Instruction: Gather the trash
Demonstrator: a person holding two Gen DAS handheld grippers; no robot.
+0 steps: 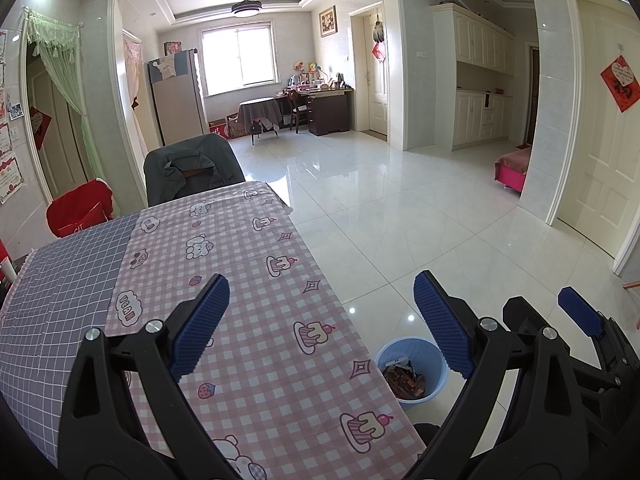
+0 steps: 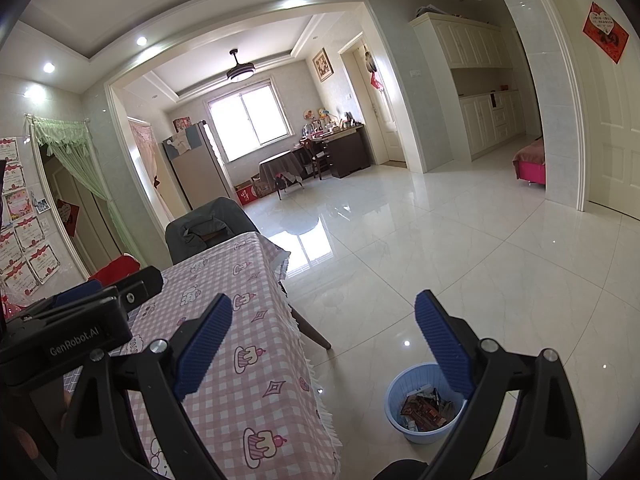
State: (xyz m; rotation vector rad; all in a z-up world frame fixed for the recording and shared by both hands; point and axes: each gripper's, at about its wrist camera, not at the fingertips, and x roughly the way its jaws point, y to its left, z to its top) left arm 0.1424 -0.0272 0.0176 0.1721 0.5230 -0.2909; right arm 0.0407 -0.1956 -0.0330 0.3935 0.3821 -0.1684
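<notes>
A light blue trash bin [image 1: 416,372] stands on the white tiled floor beside the table's right edge and holds several wrappers [image 1: 402,378]. It also shows in the right wrist view [image 2: 420,404] with its wrappers [image 2: 426,408]. My left gripper [image 1: 322,324] is open and empty, held above the table's right edge. My right gripper [image 2: 324,344] is open and empty, above the floor by the bin. The right gripper also appears in the left wrist view [image 1: 576,312]. The left gripper's body shows in the right wrist view [image 2: 76,328].
The table carries a pink checked cloth [image 1: 248,280] and a grey checked cloth [image 1: 60,292]. A chair draped with a grey jacket [image 1: 192,168] stands at the far end. A red bag [image 1: 78,208] sits at the left. A glossy tiled floor [image 1: 420,208] lies to the right.
</notes>
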